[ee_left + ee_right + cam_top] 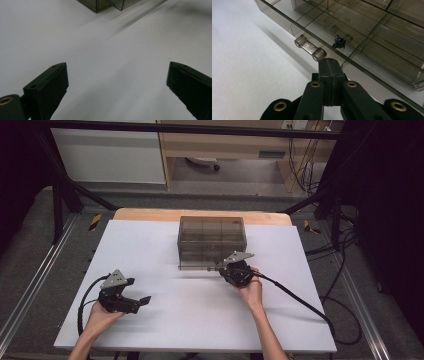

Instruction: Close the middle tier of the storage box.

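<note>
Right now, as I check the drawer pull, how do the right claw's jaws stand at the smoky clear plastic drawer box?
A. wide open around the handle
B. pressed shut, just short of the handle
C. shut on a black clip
B: the right claw has both jaws pressed together, tips just short of the clear cylindrical handle of the smoky clear plastic drawer box.

Drawer box (212, 242) at table's (150, 320) far middle

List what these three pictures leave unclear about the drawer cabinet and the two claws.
- Small black item in the drawer cabinet: right gripper view, too small and seen through smoky plastic to identify.
- Right claw: shut; whether it touches the drawer handle cannot be told; in the high view its body covers the tips.
- Cabinet in the left gripper view: cut off by the top edge.
- Left claw: open, tips cut off below.
</note>
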### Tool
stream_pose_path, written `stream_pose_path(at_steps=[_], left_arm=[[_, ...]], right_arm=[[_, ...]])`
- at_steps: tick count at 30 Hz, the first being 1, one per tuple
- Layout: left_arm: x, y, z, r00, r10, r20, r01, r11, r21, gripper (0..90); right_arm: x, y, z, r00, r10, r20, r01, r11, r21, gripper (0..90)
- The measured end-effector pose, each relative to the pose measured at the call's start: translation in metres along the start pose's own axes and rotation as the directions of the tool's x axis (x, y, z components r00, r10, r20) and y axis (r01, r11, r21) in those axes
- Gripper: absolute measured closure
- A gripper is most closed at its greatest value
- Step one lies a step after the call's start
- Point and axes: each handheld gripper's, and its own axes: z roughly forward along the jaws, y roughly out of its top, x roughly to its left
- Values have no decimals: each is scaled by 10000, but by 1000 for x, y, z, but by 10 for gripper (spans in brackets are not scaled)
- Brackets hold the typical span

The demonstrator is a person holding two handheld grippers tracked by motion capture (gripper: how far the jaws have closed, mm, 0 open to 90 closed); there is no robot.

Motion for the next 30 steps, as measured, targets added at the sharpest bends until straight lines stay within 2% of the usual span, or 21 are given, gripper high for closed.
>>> stream_pose_path(at_steps=[30], left_arm=[[1, 0, 0, 10000, -10, -6, 10, 10000, 4, 33]], right_arm=[[-10, 4, 4, 9998, 69, 166, -68, 10000, -70, 900]])
